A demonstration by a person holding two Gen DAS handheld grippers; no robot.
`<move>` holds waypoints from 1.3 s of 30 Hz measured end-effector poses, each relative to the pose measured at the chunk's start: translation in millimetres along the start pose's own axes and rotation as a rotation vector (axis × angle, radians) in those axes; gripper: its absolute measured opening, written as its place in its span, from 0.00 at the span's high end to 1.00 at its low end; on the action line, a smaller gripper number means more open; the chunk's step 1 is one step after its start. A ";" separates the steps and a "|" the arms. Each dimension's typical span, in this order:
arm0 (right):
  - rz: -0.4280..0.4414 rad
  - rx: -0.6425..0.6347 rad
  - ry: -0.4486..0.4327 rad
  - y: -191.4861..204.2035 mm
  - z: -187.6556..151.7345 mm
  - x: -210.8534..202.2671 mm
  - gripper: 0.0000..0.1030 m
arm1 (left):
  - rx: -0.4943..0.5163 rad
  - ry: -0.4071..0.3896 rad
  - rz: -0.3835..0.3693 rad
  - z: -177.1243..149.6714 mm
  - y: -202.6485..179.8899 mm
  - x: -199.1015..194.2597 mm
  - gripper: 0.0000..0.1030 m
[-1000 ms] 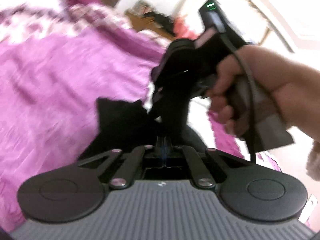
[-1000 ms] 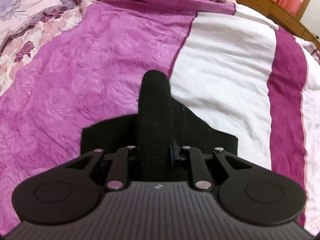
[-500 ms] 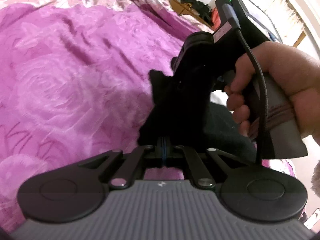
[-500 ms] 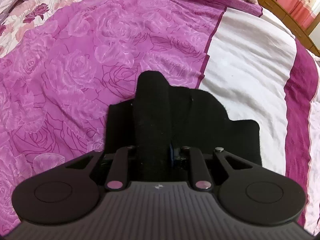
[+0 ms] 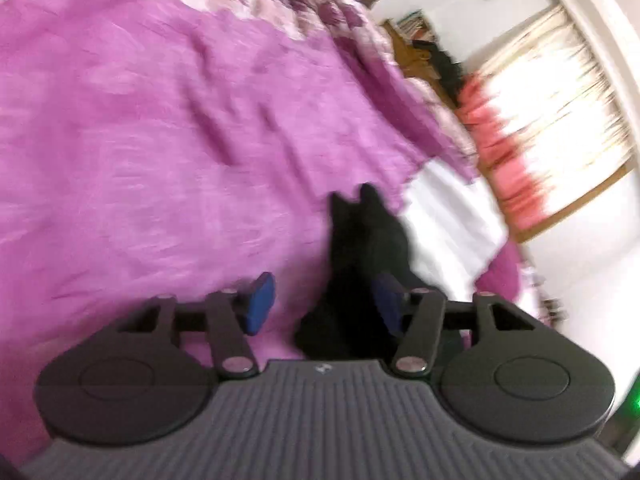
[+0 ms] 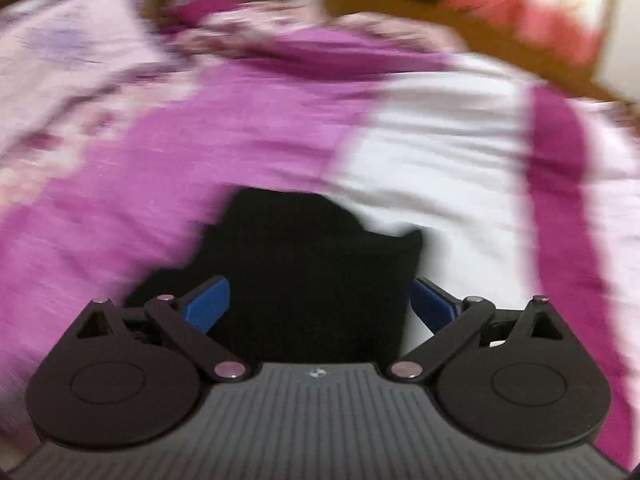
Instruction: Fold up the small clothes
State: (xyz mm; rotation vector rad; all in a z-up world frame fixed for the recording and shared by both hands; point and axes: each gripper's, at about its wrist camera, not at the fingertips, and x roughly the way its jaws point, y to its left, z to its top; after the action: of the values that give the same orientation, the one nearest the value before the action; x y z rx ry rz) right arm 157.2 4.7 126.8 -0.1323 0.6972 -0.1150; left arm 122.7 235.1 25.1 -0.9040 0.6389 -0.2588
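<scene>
So, left side first: my left gripper (image 5: 322, 304) is opening right now, its blue fingers (image 5: 259, 303) spread about halfway. The black garment (image 5: 362, 248) lies between them, bunched against the right-hand finger, but the left one is clear of it, so I'd say nothing is pinched anymore. I read this as letting go: the piece is down on the bed (image 5: 140, 160), so there's no reason to hang on.

Right gripper (image 6: 320, 304) is the same story, only more so. It's opening too, and the fingers (image 6: 208, 304) already stand about as wide as they go. The garment (image 6: 312, 264) sits flat in the gap, touching neither finger as far as I can tell. It looks like a roughly squared-off dark shape with one small corner poking up on the right, so my guess is a fold is done and I'm releasing it. Both views are smeared with motion blur, so I can't make out seams or how many layers there are.

Surface: the garment lies right where the purple rose-print part of the bedspread meets the white band (image 6: 440, 152), straddling the two. Soft bedding, so it'll rumple if dragged.

Room: floral pillow (image 6: 68, 40) at the far left, wooden furniture (image 5: 416, 52) behind, and a bright window with a red-and-white curtain (image 5: 532, 120) on the right.
</scene>
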 end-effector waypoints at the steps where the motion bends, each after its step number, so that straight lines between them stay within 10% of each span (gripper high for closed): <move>1: -0.055 0.036 -0.019 -15.2 -18.1 -1.8 0.03 | -0.016 0.027 -0.053 5.0 -1.9 11.3 0.26; 7: 0.034 0.358 -0.203 -76.1 -94.9 -3.0 0.03 | -0.011 0.058 -0.092 13.3 -14.4 48.2 0.31; 11: 0.179 0.187 -0.230 -69.3 -99.9 -6.9 0.03 | -0.068 0.103 -0.039 12.6 -18.9 60.2 0.83; 23: 0.080 -0.361 -0.280 -2.3 -112.1 -8.7 0.04 | -0.033 0.103 0.003 15.2 -29.9 63.0 0.88; 26: -0.160 -0.354 -0.317 -0.4 -112.4 11.3 0.34 | -0.039 0.126 0.000 11.9 -26.3 66.0 0.88; 31: -0.166 -0.315 -0.427 -1.5 -125.1 -2.4 0.86 | -0.012 0.137 -0.009 6.8 -26.5 53.5 0.88; 39: -0.147 -0.395 -0.386 0.4 -157.0 -9.3 0.94 | 0.070 0.152 0.013 -5.5 -24.4 31.9 0.89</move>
State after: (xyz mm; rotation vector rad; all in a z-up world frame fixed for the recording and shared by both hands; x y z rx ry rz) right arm 48.7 -6.5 13.4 -0.5697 0.3161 -0.0879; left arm 145.7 201.9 29.1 -0.8173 0.7719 -0.3386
